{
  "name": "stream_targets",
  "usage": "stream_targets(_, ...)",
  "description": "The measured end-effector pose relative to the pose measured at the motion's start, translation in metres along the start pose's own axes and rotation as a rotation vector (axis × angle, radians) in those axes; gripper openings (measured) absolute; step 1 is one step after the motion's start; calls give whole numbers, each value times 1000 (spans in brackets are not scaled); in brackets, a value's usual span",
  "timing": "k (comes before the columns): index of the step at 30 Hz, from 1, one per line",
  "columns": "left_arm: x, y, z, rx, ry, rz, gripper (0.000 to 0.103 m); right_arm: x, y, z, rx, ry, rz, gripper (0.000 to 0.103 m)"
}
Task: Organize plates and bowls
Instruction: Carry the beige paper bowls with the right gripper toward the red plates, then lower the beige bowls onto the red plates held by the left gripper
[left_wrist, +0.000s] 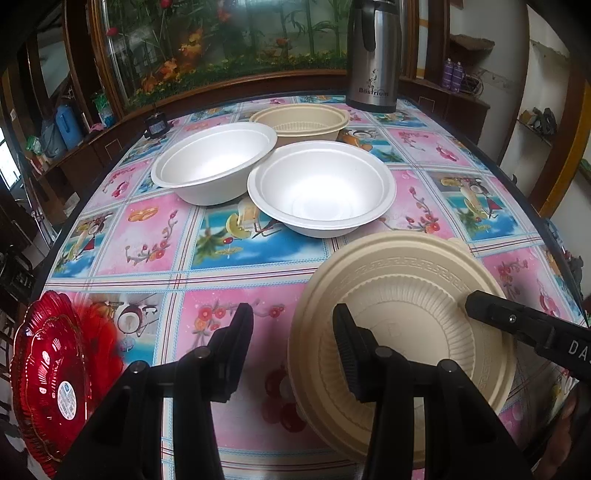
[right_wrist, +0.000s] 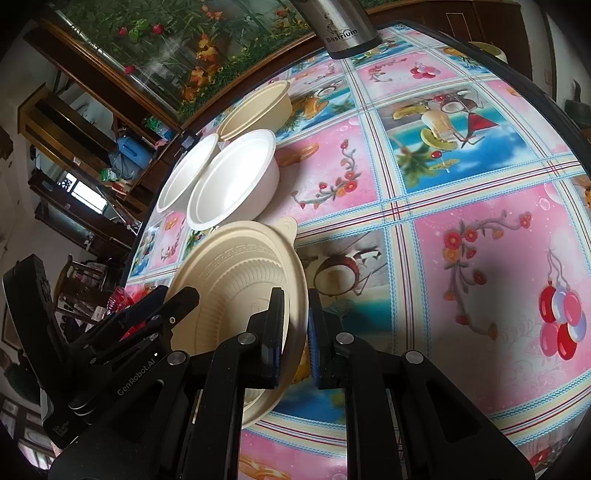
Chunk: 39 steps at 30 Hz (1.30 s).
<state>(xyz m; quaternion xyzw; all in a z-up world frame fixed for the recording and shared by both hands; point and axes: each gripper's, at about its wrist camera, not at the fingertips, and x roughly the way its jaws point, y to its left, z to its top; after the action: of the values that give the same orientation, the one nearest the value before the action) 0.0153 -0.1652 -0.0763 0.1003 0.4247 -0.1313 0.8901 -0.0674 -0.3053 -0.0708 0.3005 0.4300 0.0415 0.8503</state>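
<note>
A beige ribbed plastic plate (left_wrist: 406, 317) stands tilted on edge over the table's near right. My right gripper (right_wrist: 297, 332) is shut on its rim (right_wrist: 295, 295); its finger shows in the left wrist view (left_wrist: 491, 314). My left gripper (left_wrist: 293, 343) is open, with its right finger in front of the plate's left rim. Two white foam bowls (left_wrist: 321, 188) (left_wrist: 214, 162) sit upright mid-table, touching. A beige bowl (left_wrist: 301, 120) stands behind them. A red plate (left_wrist: 51, 384) lies at the near left edge.
A steel thermos (left_wrist: 373, 55) stands at the table's far side, right of the beige bowl. The table (left_wrist: 155, 240) has a pink and blue patterned cloth. A wooden-framed glass cabinet (left_wrist: 221, 44) with flowers is behind it. Shelves flank both sides.
</note>
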Motion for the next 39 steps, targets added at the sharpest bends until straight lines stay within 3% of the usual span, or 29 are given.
stream_targets(20, -28, 16, -2, -24, -67, 10, 45, -14, 27, -1, -33, -34, 8, 11)
stream_targets(28, -58, 59, 2, -119, -99, -7, 45, -15, 82, 4, -109, -33, 50, 11)
stream_targets(35, -104, 130, -2, -231, -149, 34, 45, -6, 157, 3, -204, -32, 128, 11)
stream_targets(39, -119, 170, -13, -294, -139, 48, 45, 9, 206, -6, -265, -7, 190, 11)
